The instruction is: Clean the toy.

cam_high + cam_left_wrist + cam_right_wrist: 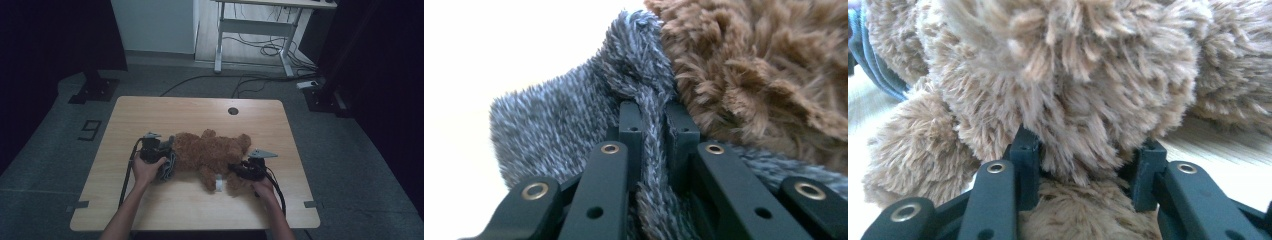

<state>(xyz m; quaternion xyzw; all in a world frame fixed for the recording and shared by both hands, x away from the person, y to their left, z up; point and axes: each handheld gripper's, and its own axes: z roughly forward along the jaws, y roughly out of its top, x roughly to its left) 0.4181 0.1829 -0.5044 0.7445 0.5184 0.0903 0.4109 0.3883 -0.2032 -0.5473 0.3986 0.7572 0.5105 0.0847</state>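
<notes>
A fluffy brown teddy bear point(212, 152) lies on its side in the middle of the wooden table point(150, 112), a little toward the bottom of the high view. A grey-blue fuzzy cloth point(167, 167) sits at the left end of the bear, touching its brown fur. The left hand point(145, 170) holds the left gripper point(160, 150) at that end. In the left gripper view, the two black jaws stand close together near the middle of the frame and pinch a thin fold of the grey-blue fuzzy cloth point(649, 130) tight between them, with the bear's brown fur point(764, 65) filling the upper right. The right hand point(263, 187) holds the right gripper point(245, 170) at the lower right of the bear in the high view. In the right gripper view, the jaws stand wide apart at the bottom of the frame, with a thick lump of the bear's fur point(1073, 110) sitting between them and touching both. A small white tag point(219, 184) shows under the bear, near the right gripper. Cables point(260, 47) lie on the floor past the far edge of the table, at the top of the high view.
</notes>
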